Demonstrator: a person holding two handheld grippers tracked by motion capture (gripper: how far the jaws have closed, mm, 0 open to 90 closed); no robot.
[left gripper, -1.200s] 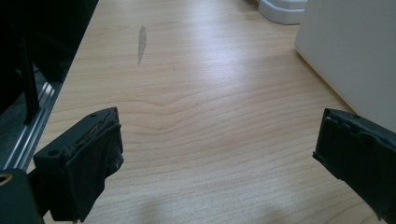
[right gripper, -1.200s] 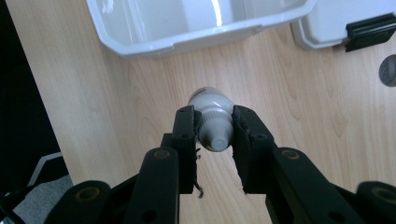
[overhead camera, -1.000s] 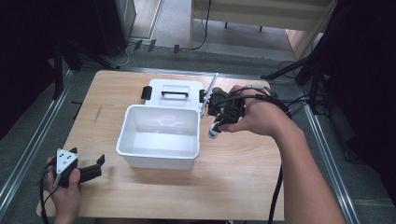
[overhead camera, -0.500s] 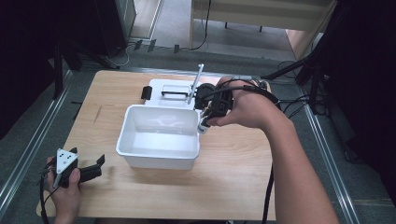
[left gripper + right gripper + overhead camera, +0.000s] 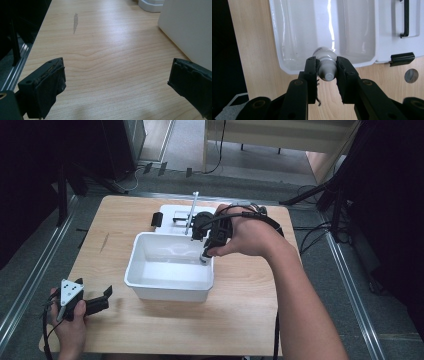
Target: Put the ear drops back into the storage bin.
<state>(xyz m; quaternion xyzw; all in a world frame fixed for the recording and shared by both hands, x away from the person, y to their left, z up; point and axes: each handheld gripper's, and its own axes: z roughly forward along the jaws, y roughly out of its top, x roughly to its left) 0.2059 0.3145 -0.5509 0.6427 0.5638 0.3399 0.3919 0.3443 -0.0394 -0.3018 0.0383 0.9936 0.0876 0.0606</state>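
White tub sits mid-frame in the high view on the wooden table; the right gripper hangs over its right rim. Lower left, the left gripper rests.

Left gripper view: jaws wide apart, holding nothing.

Right gripper view: jaws squeeze a small white bottle at centre, above the tub's edge.

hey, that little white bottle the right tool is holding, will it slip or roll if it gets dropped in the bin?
The bottle looks round and smooth, so it could slip between the pads and would probably roll on the bin's glossy floor. It seems small and likely light.
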